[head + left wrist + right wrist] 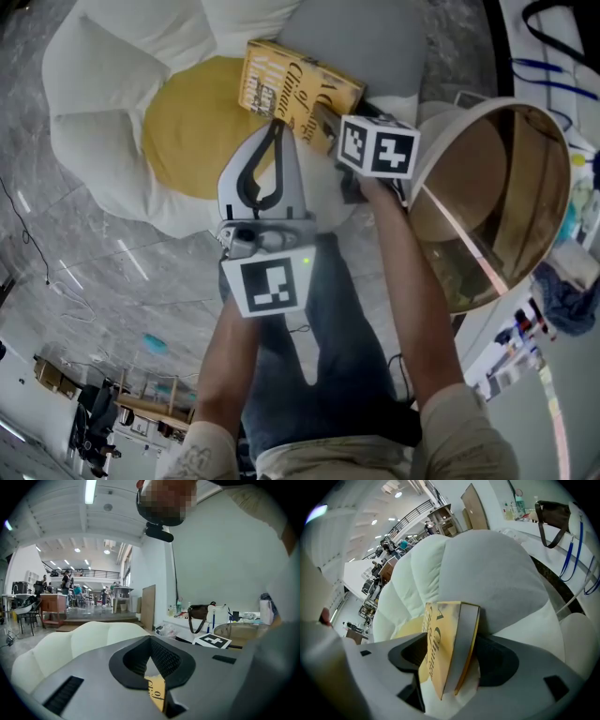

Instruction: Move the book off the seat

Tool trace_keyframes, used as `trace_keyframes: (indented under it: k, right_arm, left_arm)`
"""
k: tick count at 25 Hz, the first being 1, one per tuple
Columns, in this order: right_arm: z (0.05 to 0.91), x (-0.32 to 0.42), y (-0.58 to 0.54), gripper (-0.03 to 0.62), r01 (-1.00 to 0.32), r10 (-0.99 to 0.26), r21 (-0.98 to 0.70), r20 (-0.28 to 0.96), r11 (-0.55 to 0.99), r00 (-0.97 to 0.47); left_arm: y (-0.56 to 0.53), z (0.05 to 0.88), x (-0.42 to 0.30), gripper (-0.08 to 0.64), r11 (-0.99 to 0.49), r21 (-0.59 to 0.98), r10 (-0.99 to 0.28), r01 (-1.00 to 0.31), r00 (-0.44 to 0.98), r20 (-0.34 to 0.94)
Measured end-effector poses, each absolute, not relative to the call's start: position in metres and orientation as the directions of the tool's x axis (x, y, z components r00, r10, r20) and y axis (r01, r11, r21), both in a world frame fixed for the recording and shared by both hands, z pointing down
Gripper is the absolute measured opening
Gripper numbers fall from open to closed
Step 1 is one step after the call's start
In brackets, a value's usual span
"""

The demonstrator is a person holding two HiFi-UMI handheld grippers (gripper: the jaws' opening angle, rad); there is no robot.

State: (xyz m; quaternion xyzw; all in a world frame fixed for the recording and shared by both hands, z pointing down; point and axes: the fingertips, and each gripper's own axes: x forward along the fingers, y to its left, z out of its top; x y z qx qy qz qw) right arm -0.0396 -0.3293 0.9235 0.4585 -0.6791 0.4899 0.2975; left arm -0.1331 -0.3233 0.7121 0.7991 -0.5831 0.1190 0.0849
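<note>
**Task item:** The book (295, 89) is not yet off the seat (192, 131). It rests at the far side of the seat's yellow centre, propped against the grey cushion (356, 37).

**Right claw** (323, 120): The jaws are spread wide, one on each side of the book's thickness, and the pads are not seen pressing. This placement appears meant for clamping both covers before lifting.

**Left claw** (277, 129): The jaws are together with nothing between them. It is poised over the seat's near side, just short of the book, and is judged to be on standby.
</note>
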Motion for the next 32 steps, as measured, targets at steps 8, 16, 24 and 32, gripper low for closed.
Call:
trace_keyframes:
  k: [8, 16, 24, 32]
  right_arm:
    - [0.928, -0.04, -0.332, 0.307, -0.927, -0.346, -0.358, 0.86, 0.114, -0.375]
    - [0.916, -0.046, -0.328, 0.255, -0.93, -0.386, -0.338, 0.846, 0.144, -0.367]
    - [0.885, -0.071, -0.32, 0.212, -0.932, -0.428, -0.293, 0.829, 0.215, -0.359]
    - [0.852, -0.108, -0.315, 0.169, -0.925, -0.471, -0.232, 0.808, 0.3, -0.355]
  left_arm:
    - [-0.322, 0.718, -0.136, 0.002, -0.304, -0.005, -0.909, -0.953, 0.289, 0.302]
    - [-0.321, 0.715, -0.143, 0.002, -0.289, -0.014, -0.914, -0.957, 0.272, 0.301]
    - [-0.315, 0.694, -0.165, 0.002, -0.273, -0.034, -0.926, -0.961, 0.253, 0.28]
    - [-0.305, 0.667, -0.205, 0.002, -0.224, -0.062, -0.945, -0.973, 0.201, 0.259]
